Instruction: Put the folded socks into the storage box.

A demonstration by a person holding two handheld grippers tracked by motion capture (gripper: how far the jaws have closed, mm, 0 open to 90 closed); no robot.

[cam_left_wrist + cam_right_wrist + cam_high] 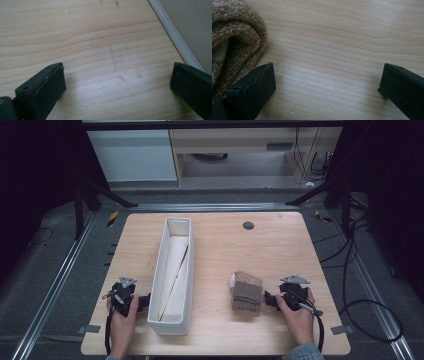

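- The folded brown knitted sock [247, 291] lay flat on the wooden table [280, 245], just to the left of the right gripper [270, 300] and very close to its jaw tips; whether they touched could not be told from above.
- A small patch of white [232, 280] showed at the sock's far left corner, on the side away from that gripper.
- In the right gripper view the sock [234, 40] bulged in beside and behind one jaw, outside the gap, and bare wood lay between the two jaws.
- The right gripper [327, 82] was released, its jaws spread wide and holding nothing.
- The person's right hand [299, 317] gripped it from behind, with the grey three-cornered plate [294, 279] on top of it.
- The left gripper [144, 301] sat well apart from the sock, on the other side of the long white tray [159, 270], its jaws pointing at the tray's outer wall from just beside it.
- The left gripper [117, 82] was likewise released, jaws wide apart over bare table, with the tray's white rim [175, 37] running past ahead of one jaw.
- The person's left hand [122, 320] held it low at the table's near edge.
- Inside the tray a thin stick [175, 280] lay slanted along its pale floor.
- Beyond both grippers, a small dark round disc [248, 225] sat in the table near its far edge.
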